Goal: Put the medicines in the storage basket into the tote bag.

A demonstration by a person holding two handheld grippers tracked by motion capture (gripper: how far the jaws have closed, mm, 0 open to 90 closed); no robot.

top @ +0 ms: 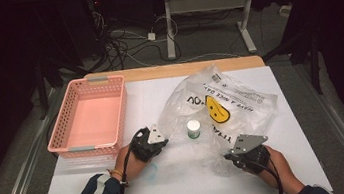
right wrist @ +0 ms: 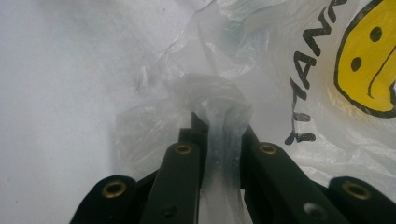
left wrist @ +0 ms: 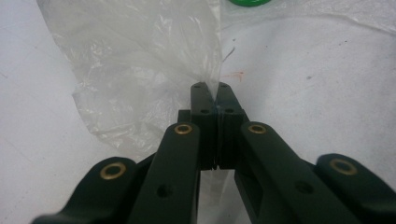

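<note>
Covering most of the white desk (top: 295, 126), the clear plastic bag (top: 242, 108) is the largest thing here, lying crumpled right of centre with a yellow smiley and black lettering on it. It looks feather-light, limp and slippery: thin film that will stretch, slide out of a loose pinch and likely tear if tugged hard. The best hold seems to be a gathered fold at the mouth edge, where several layers bunch together, and both tongs are placed there. The left tongs (left wrist: 210, 91) are pressed together on a thin edge of the film at the bag's near left corner; the right tongs (right wrist: 219, 121) are clamped on a thicker wad of film at its near right side. Spreading the two holds apart should open the mouth, though the film may sag shut.

Next in size, the pink basket (top: 90, 115) stands at the desk's far left, well apart from the bag, with nothing in it.

Smallest, a little white jar (top: 193, 128) with a green band stands upright under or inside the film; which one I cannot tell.
</note>
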